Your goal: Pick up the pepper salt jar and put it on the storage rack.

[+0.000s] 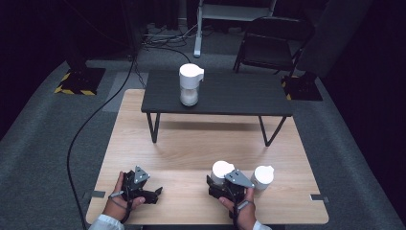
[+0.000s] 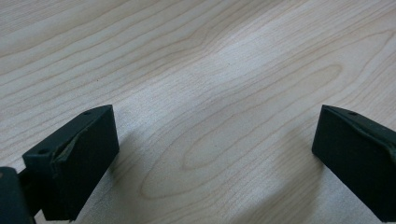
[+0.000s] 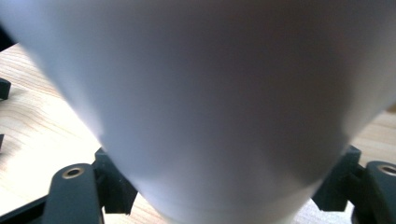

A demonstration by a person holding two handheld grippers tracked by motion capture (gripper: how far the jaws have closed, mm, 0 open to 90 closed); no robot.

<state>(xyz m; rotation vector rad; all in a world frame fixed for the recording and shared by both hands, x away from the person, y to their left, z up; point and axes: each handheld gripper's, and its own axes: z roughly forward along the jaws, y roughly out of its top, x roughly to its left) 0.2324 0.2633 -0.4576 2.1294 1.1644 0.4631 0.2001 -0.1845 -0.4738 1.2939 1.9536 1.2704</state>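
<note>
A white cup [image 1: 221,168] stands on the light wooden table [image 1: 191,143] near its front edge. My right gripper [image 1: 219,182] holds it from the near side. In the right gripper view the cup [image 3: 219,102] looms very close, and both jaws press against its lower sides, so the right gripper [image 3: 224,186] is shut on it. A second white cup [image 1: 264,175] stands just to the right, apart from the gripper. My left gripper [image 1: 152,193] rests at the front left. In its own view the left gripper [image 2: 215,154] is open, with bare wood between the jaws.
A low dark table [image 1: 239,96] stands on the far half of the wooden table, carrying a white-lidded jar [image 1: 190,84] at its left part. Behind are a black chair [image 1: 268,43] and cables on the grey floor.
</note>
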